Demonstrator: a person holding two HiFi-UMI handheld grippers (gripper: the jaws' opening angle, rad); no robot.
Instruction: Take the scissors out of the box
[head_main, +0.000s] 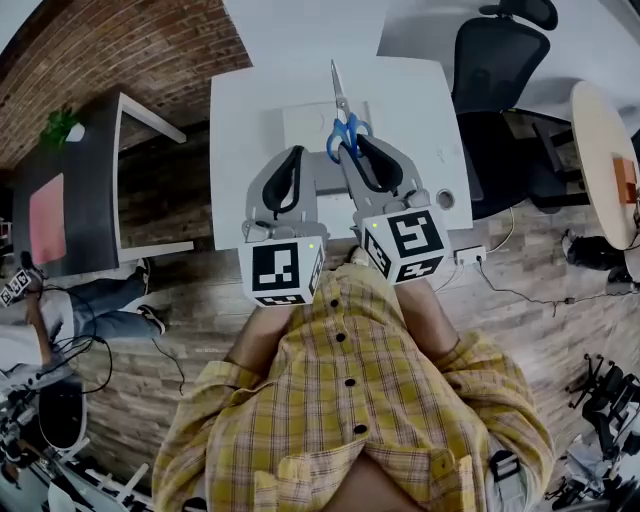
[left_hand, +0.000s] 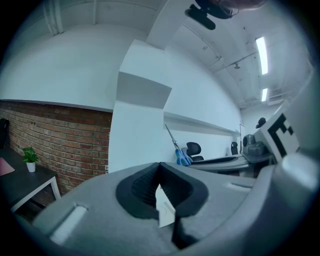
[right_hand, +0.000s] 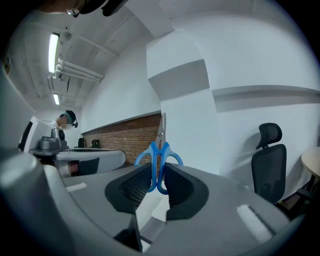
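Note:
The scissors (head_main: 345, 130) have blue handles and their blades point away from me; they hang lifted above the white table (head_main: 420, 110). My right gripper (head_main: 358, 150) is shut on the handles, which sit between its pads in the right gripper view, scissors (right_hand: 159, 160), gripper (right_hand: 159, 172). The scissors (left_hand: 181, 152) also show at the right of the left gripper view. The white box (head_main: 305, 125) lies on the table just left of them. My left gripper (head_main: 292, 160) is at the box's near left edge, its pads (left_hand: 145, 187) closed together with a white piece of the box (left_hand: 164, 207) between them.
A black office chair (head_main: 500, 60) stands behind the table at the right, next to a round table (head_main: 600, 150). A dark desk (head_main: 60, 200) with a small plant is at the left. A power strip and cables (head_main: 470, 255) lie on the wooden floor.

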